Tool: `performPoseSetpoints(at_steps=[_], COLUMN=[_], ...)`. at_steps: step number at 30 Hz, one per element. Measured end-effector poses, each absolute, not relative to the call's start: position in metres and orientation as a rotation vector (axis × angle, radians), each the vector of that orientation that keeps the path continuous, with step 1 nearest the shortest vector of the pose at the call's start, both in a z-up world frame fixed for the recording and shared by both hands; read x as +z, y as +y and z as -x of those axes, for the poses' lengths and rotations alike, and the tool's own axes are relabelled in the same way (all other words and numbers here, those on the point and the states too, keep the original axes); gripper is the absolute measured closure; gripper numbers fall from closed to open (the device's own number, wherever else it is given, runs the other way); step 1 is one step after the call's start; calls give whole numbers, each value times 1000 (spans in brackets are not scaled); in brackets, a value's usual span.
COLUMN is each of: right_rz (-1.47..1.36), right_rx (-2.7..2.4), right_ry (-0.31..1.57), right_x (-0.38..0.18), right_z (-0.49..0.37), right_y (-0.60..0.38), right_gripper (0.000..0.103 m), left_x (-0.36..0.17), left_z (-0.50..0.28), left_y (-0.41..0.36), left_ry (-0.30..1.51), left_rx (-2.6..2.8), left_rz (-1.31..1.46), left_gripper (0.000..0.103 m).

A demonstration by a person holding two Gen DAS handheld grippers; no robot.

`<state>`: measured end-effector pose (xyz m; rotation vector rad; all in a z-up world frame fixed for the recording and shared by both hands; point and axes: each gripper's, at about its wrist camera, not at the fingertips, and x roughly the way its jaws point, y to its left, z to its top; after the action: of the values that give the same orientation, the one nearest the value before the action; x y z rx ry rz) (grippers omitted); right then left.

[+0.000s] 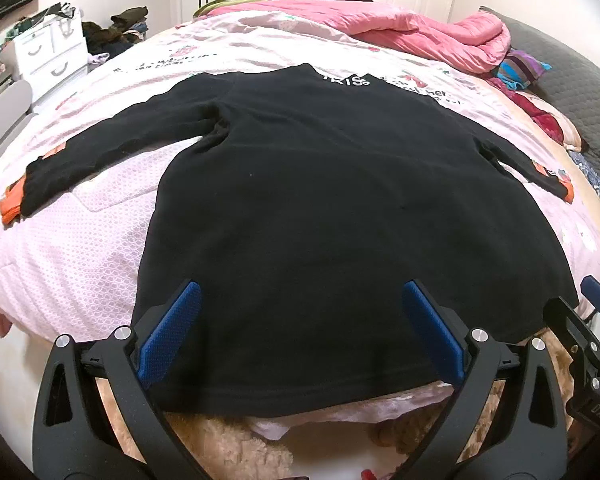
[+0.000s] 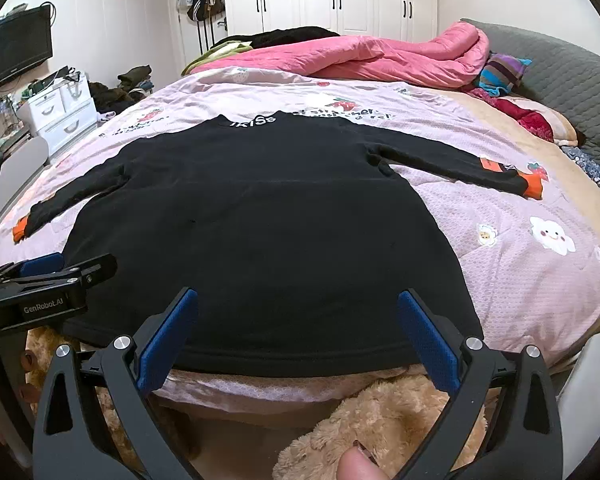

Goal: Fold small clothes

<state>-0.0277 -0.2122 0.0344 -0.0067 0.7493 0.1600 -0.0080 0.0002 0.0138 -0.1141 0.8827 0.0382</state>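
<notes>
One black long-sleeved top (image 1: 340, 208) lay spread flat on the bed (image 1: 80, 248), hem nearest the cameras, both sleeves out to the sides with orange cuffs. One pink quilt (image 2: 364, 56) was bunched at the far end, and one white drawer unit (image 2: 60, 116) stood beside the bed. White lettering at the top's collar was too distorted to read. A plush toy (image 2: 380, 432) below the bed edge was partly cut off. The left gripper (image 1: 300, 312) and right gripper (image 2: 298, 320) each had their fingers spread wide over the hem, gripping nothing; whether they touched the cloth was unclear.
</notes>
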Motion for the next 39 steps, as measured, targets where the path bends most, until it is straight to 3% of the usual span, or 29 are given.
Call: performPoseSetpoints(at_steps=[39], right_rz=[12], right_rx=[151], right_ry=[736], right_x=[37], right_z=[32], right_y=[-211], right_gripper=[4], left_x=[17], left_z=[9], left_y=[-2], left_ry=[873], left_rx=[36], left_rz=[111], left_gripper=[8])
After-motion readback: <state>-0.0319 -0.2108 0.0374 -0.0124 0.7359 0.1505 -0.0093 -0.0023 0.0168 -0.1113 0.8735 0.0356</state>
